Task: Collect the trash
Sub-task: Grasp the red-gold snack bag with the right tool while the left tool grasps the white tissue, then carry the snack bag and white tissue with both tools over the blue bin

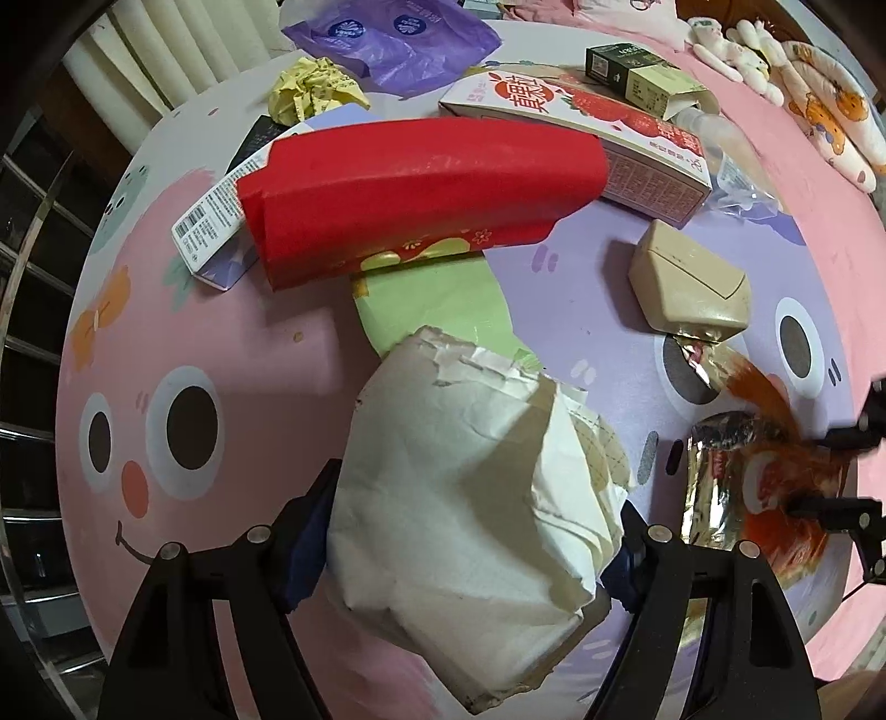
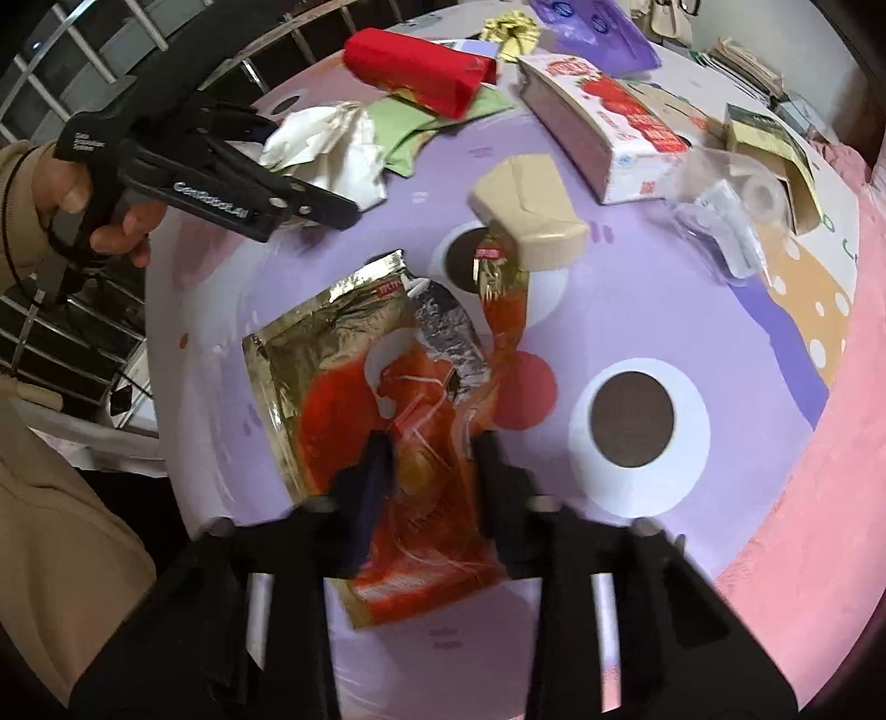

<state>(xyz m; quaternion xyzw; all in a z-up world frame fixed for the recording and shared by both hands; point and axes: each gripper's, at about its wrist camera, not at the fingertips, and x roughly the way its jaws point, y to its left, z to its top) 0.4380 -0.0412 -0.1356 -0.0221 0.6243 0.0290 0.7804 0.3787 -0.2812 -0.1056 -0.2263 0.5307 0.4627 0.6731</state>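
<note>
A crumpled white and brown paper bag [image 1: 459, 498] lies on the cartoon-print tablecloth [image 1: 221, 343]. My left gripper [image 1: 468, 545] points down over it and stands open, one finger on each side of the bag. I cannot see the pads squeezing it. A torn red and gold foil snack bag [image 2: 343, 376] lies flat to the right. My right gripper [image 2: 434, 471] is shut on the bag's near part, and the foil creases between the fingers. In the left wrist view the same foil bag [image 1: 714, 487] sits at the right edge, with the right gripper's fingertips [image 1: 819, 507] on it.
Beyond the paper bag lie a green sheet [image 1: 437, 299], a long red box [image 1: 421, 188], a strawberry carton [image 1: 581, 122], a beige box [image 1: 686, 282], a yellow paper ball [image 1: 315, 88] and a purple plastic bag [image 1: 387, 39]. Clear plastic [image 2: 720, 221] lies far right. The table's round edge drops off at left.
</note>
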